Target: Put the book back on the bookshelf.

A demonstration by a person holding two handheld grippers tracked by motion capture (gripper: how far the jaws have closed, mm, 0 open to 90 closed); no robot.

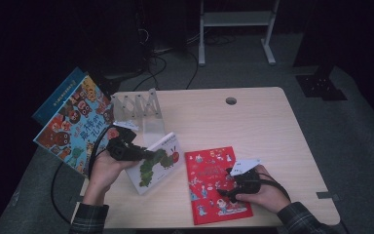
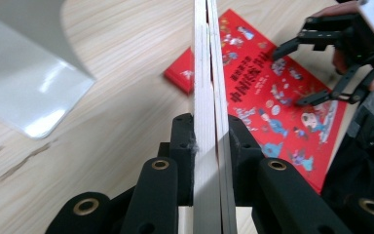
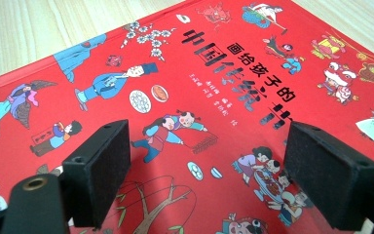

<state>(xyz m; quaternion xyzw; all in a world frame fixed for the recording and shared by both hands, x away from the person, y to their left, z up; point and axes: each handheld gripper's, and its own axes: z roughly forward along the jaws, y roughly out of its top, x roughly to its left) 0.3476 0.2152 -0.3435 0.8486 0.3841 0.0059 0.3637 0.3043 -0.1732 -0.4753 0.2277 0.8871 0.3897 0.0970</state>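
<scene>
Black fingers (image 2: 187, 141) of the left gripper (image 1: 126, 148) are clamped on the white caterpillar book (image 1: 158, 163), pressing its boards from both sides; in the left gripper view the book's edge (image 2: 208, 97) runs straight up between them. From the high view this book stands tilted on its lower edge on the worktop (image 1: 253, 122), its cover facing the person's right, just in front of the clear book rack (image 1: 139, 107). That rack lies up and to the left of the held book, so the left hand is plainly the nearer one to it, and I judge the coming move as carrying the book that way and keeping its long edge in line with a slot.

Over the red picture book (image 1: 214, 185), which lies flat near the front edge with its long axis running away from the person, the right gripper (image 1: 243, 180) hovers with its fingers (image 3: 97, 165) spread wide apart and nothing between them. Whether they touch the cover I cannot tell.

Leaning at the left edge of the worktop, beside the rack, stands a large blue picture book (image 1: 73, 122).
</scene>
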